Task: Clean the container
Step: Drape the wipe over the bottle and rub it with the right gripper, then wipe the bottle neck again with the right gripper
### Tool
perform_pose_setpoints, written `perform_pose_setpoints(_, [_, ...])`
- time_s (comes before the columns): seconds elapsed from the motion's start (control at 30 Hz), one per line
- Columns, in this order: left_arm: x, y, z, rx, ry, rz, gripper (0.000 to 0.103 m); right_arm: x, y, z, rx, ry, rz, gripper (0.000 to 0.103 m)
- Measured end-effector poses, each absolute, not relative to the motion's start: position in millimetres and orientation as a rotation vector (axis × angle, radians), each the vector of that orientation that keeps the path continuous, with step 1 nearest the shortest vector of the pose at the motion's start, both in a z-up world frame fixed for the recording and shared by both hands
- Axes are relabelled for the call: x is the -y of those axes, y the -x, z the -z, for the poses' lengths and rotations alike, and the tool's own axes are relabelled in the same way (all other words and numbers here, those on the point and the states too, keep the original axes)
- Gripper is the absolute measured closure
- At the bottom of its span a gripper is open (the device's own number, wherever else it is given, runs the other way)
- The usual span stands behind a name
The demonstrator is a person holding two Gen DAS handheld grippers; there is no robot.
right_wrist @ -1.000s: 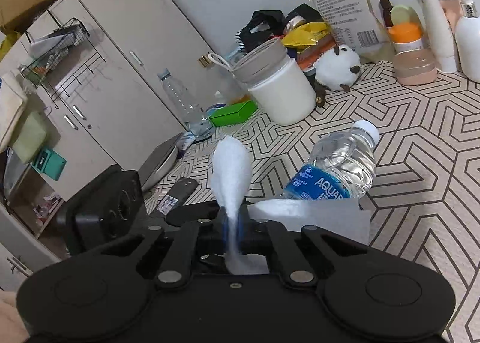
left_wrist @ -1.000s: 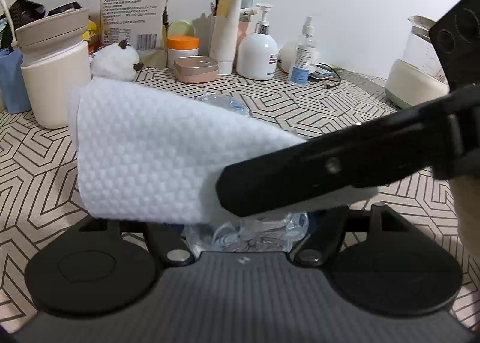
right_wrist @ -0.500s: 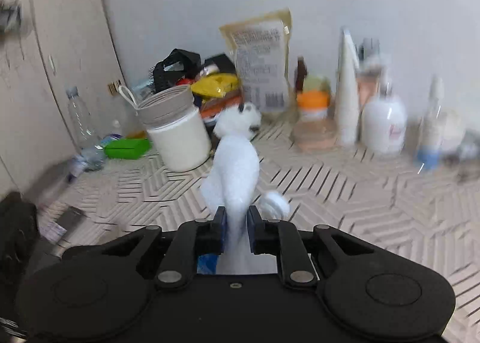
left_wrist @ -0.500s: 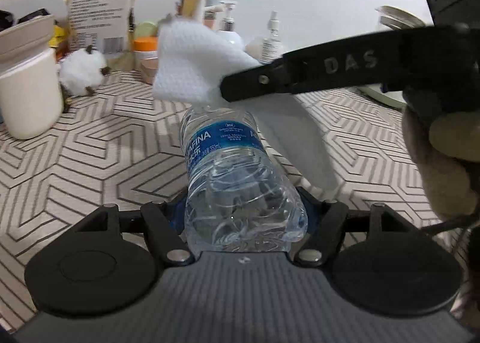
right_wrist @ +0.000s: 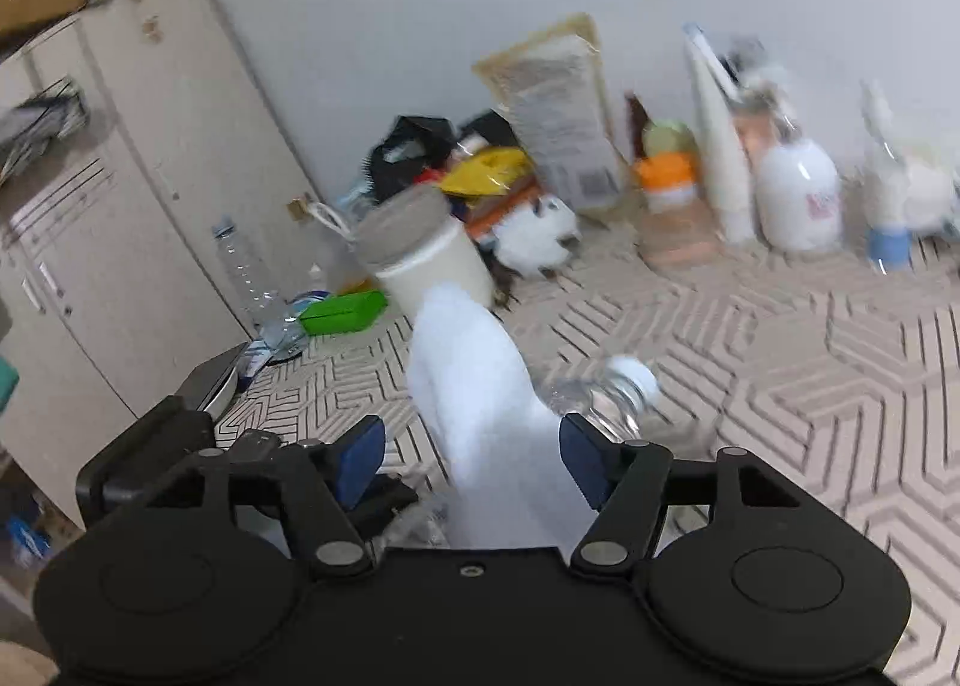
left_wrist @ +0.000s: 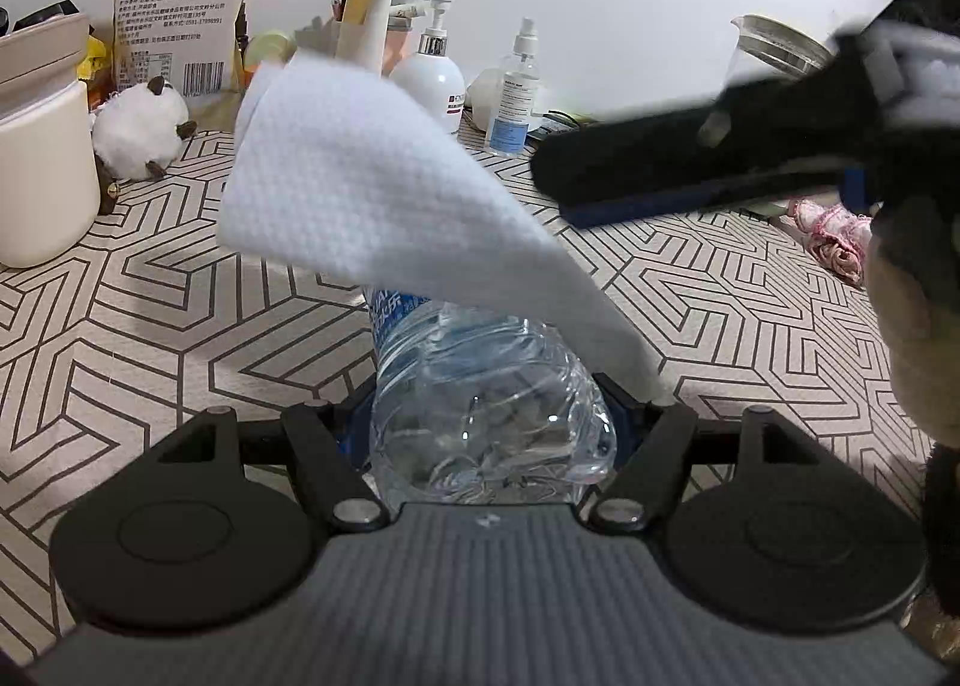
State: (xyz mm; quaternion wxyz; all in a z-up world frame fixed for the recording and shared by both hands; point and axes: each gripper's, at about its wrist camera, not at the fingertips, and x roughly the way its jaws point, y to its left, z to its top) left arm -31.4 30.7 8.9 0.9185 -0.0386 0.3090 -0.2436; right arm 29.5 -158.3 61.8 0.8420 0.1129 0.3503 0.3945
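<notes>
Cloth [left_wrist: 360,194] apparently loose over bottle [left_wrist: 480,404]

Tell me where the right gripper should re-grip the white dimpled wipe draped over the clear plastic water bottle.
Probably the free upper flap of the white dimpled wipe, coming from the right. That flap stands clear above the clear plastic water bottle, which the left gripper clamps at its base. The right gripper, jaws just opened, has pads off the cloth. The wipe's lower tail lies against the bottle.
</notes>
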Motion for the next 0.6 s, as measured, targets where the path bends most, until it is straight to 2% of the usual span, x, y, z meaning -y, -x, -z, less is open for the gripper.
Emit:
perform_pose_setpoints(0.03, [-30.2, 31.3, -9.0, -0.635, 0.078, 0.5, 0.033, 156.6, -30.5, -58.1, -0.76, -0.229, -0.821, 0.064])
perform_pose_setpoints(0.07, [-29.3, 31.5, -9.1, -0.635, 0.076, 0.5, 0.033, 152.8, -33.4, -54.2, -0.775, -0.215, -0.806, 0.069])
perform_pose_setpoints(0.23, [-29.9, 32.9, -9.8, -0.633, 0.082, 0.487, 0.033, 144.6, -39.8, -43.2, -0.776, -0.189, -0.757, 0.069])
perform_pose_setpoints(0.33, [-29.5, 32.6, -10.1, -0.634, 0.081, 0.487, 0.033, 139.4, -41.1, -41.5, -0.743, -0.158, -0.725, 0.062])
perform_pose_setpoints(0.47, [-41.2, 19.4, -6.7, -0.637, 0.088, 0.484, 0.033, 129.7, -44.3, -37.7, -0.705, -0.116, -0.703, 0.046])
perform_pose_setpoints(0.6, [-45.3, 20.5, -5.7, -0.636, 0.087, 0.483, 0.033, 128.0, -49.6, -40.9, -0.688, -0.085, -0.695, 0.037])
